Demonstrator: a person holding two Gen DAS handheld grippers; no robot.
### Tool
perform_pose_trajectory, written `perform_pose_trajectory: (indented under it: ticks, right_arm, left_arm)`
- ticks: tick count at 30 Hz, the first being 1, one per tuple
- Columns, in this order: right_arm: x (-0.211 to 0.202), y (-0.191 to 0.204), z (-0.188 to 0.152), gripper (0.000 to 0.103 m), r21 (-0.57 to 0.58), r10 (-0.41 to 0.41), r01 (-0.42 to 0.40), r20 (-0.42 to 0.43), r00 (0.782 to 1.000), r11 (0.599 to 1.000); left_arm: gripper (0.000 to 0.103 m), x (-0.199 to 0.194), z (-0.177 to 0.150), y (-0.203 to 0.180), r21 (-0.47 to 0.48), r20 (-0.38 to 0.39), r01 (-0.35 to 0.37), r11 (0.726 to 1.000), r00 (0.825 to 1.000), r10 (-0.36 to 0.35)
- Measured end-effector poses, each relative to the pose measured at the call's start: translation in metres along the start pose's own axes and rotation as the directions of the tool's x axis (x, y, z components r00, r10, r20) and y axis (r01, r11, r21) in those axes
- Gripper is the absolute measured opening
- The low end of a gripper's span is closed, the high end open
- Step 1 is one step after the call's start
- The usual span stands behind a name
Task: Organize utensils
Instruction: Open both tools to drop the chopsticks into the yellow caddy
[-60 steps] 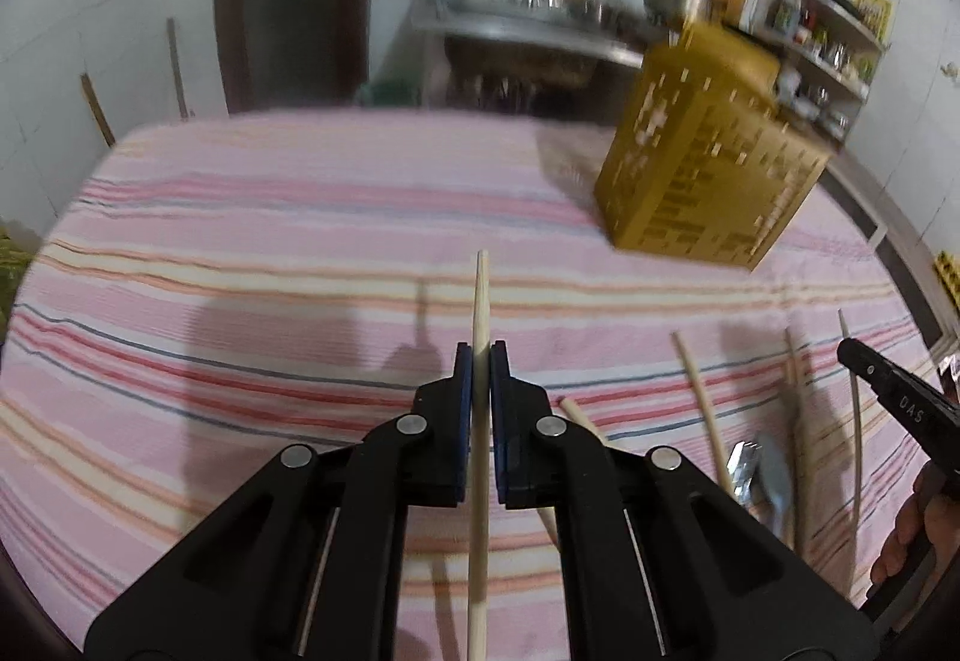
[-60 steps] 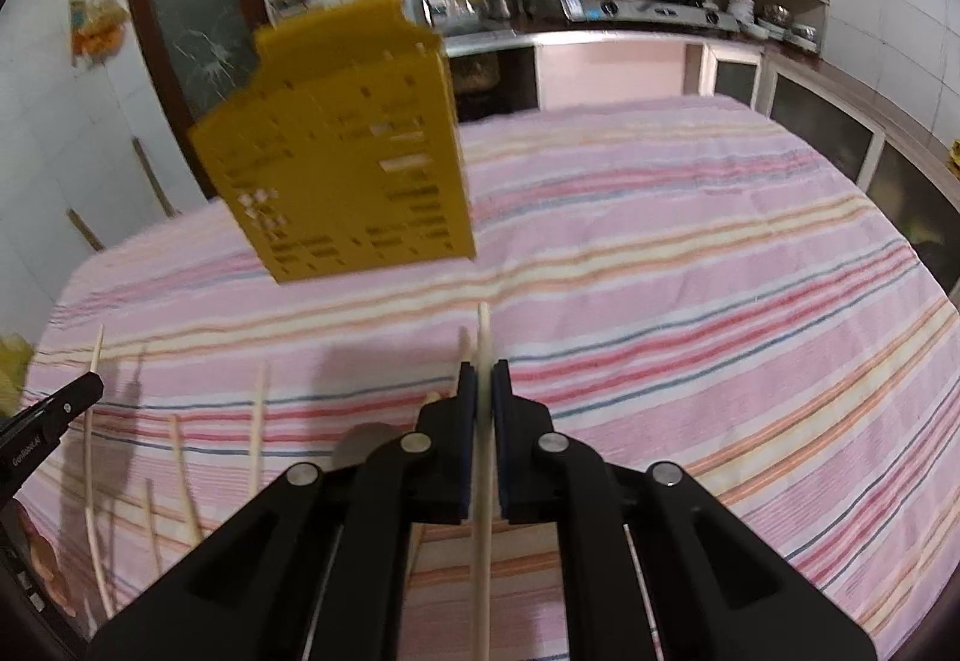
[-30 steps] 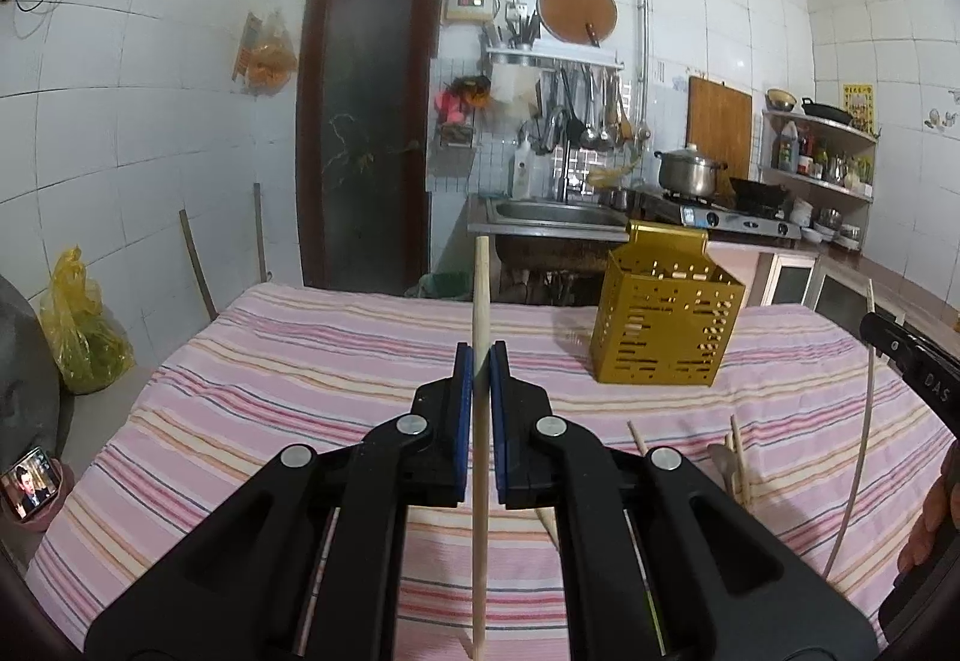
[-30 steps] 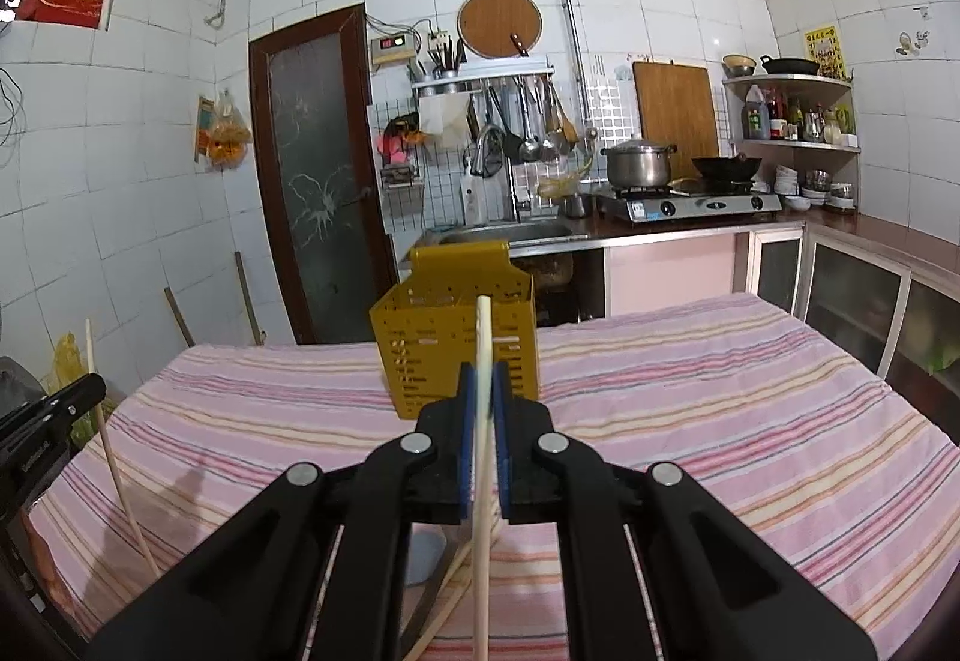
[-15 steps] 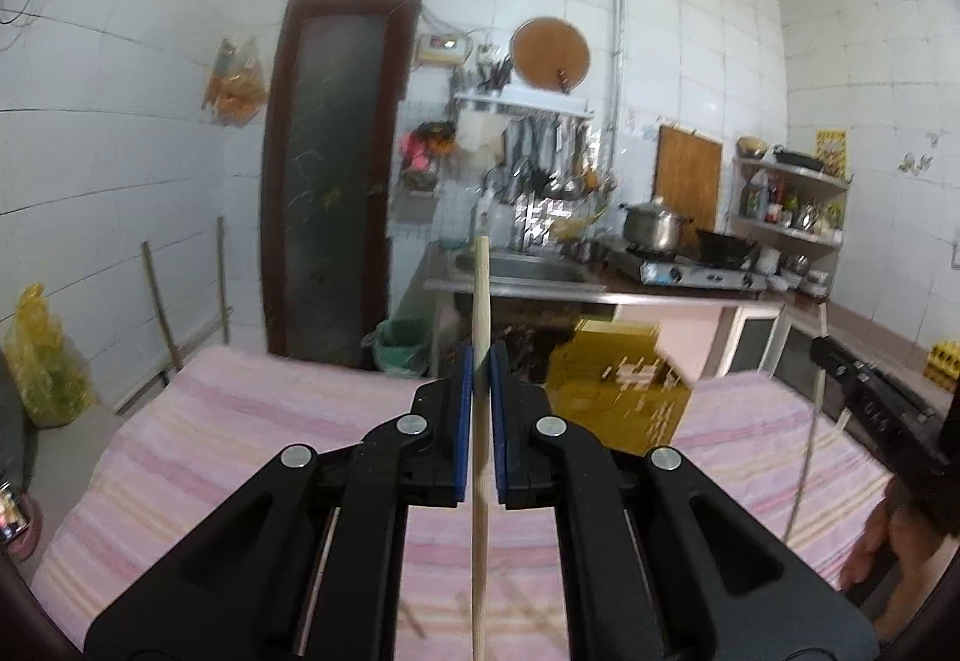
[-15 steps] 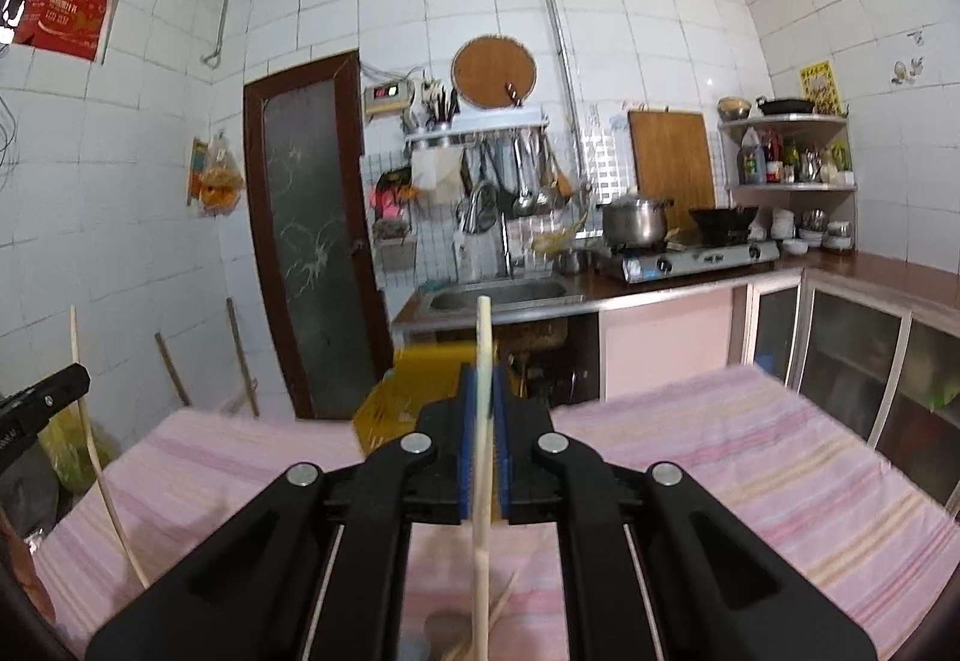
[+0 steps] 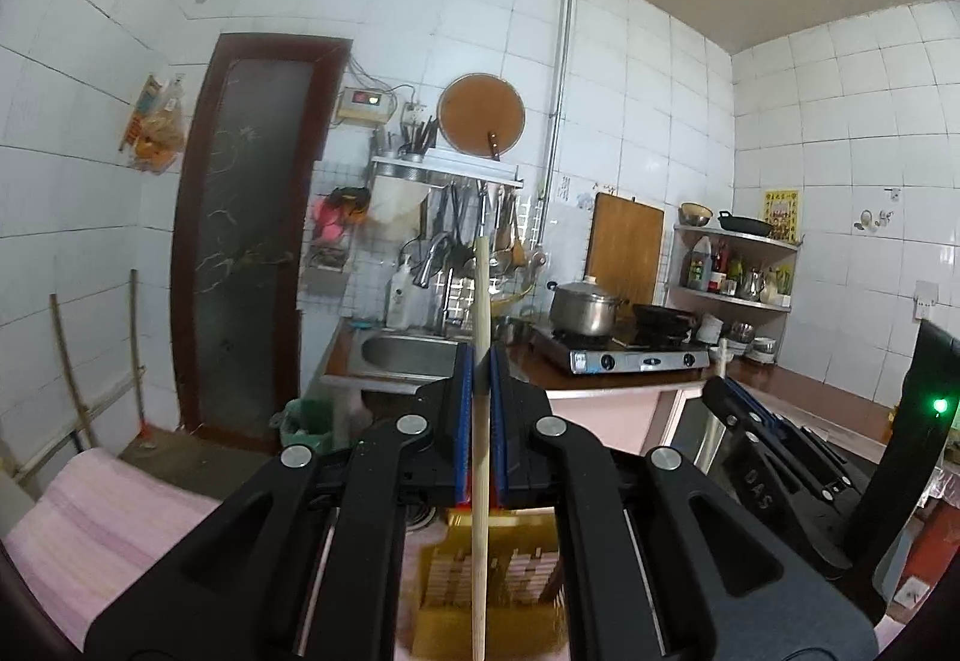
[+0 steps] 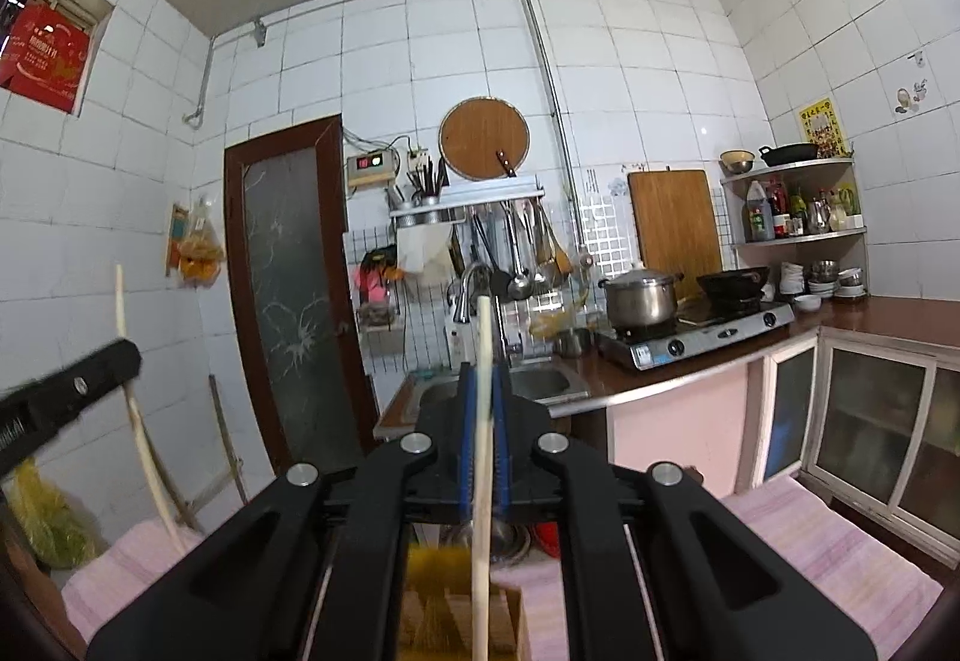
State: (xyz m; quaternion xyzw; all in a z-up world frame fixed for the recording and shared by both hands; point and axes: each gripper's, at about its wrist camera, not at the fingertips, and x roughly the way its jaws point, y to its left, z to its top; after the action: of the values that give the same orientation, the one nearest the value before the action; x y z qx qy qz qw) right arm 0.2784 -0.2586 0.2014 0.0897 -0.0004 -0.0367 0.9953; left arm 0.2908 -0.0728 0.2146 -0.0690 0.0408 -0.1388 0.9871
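Note:
My left gripper [image 7: 480, 361] is shut on a pale wooden chopstick [image 7: 480, 451] that stands upright between its blue pads. My right gripper [image 8: 483, 379] is likewise shut on a second upright chopstick [image 8: 482, 469]. Both point level, high above the table. The yellow perforated utensil basket [image 7: 492, 595] sits low in the left wrist view, right under the chopstick's lower end; in the right wrist view the basket [image 8: 456, 619] also shows just below, blurred. The right gripper [image 7: 729, 391] appears at the right of the left wrist view, and the left gripper [image 8: 72, 385] with its chopstick at the left of the right wrist view.
The pink striped tablecloth [image 7: 96, 529] covers the table below. Beyond it stand a sink [image 7: 408, 355], a gas stove with a pot [image 7: 585, 307], a hanging utensil rack, corner shelves [image 7: 732, 265] and a dark door [image 7: 246, 241].
Both grippers rose and moved forward with their chopsticks. The yellow basket, seen ahead on the table before, now sits low at the bottom of both views, under the chopsticks.

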Motion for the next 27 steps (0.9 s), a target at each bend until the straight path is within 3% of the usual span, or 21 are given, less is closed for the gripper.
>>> perform_pose_trajectory:
  ticks: [7, 11, 17, 18, 20, 21, 22, 23, 25, 27]
  right_arm:
    - [0.061, 0.002, -0.020, 0.006, -0.005, -0.008, 0.008, 0.049, 0.999, 1.000]
    - [0.079, -0.005, -0.054, 0.006, -0.014, -0.015, 0.015, -0.002, 1.000, 1.000]
    - [0.078, -0.008, -0.080, 0.006, -0.057, -0.010, 0.003, -0.125, 0.992, 0.998]
    - [0.075, -0.008, -0.080, 0.007, -0.070, -0.011, 0.001, -0.138, 0.990, 0.998]
    - [0.068, -0.009, -0.075, 0.007, -0.083, -0.025, 0.011, -0.169, 0.985, 0.996]
    - [0.066, -0.010, -0.072, 0.008, -0.080, -0.030, 0.015, -0.180, 0.983, 0.997]
    - [0.059, -0.013, -0.066, 0.017, -0.072, -0.039, 0.025, -0.196, 0.980, 0.997]
    - [0.055, -0.015, -0.062, 0.039, -0.069, -0.045, 0.031, -0.202, 0.978, 0.997]
    - [0.038, -0.020, -0.052, 0.061, -0.073, -0.071, 0.058, -0.198, 0.978, 0.996]
    - [0.025, -0.021, -0.047, 0.062, -0.085, -0.087, 0.070, -0.214, 0.973, 0.994]
  left_arm:
    - [0.004, 0.076, -0.033, 0.003, 0.031, -0.012, -0.035, 0.999, 0.999, 0.036]
    - [0.004, 0.103, -0.071, 0.020, -0.010, -0.076, -0.058, 0.998, 0.995, 0.057]
    - [0.005, 0.112, -0.091, 0.037, -0.043, -0.166, -0.067, 0.997, 0.984, 0.059]
    - [0.009, 0.108, -0.088, 0.037, -0.040, -0.169, -0.076, 0.996, 0.983, 0.068]
    - [0.035, 0.098, -0.079, 0.039, -0.039, -0.192, -0.087, 0.995, 0.978, 0.078]
    - [0.054, 0.090, -0.073, 0.040, -0.047, -0.183, -0.094, 0.994, 0.980, 0.084]
    - [0.065, 0.079, -0.065, 0.039, -0.048, -0.168, -0.104, 0.993, 0.981, 0.094]
    - [0.067, 0.068, -0.058, 0.039, -0.038, -0.154, -0.113, 0.993, 0.982, 0.106]
    - [0.081, 0.047, -0.048, 0.038, -0.010, -0.155, -0.132, 0.991, 0.979, 0.129]
    - [0.089, 0.022, -0.040, 0.040, 0.016, -0.148, -0.155, 0.988, 0.977, 0.156]
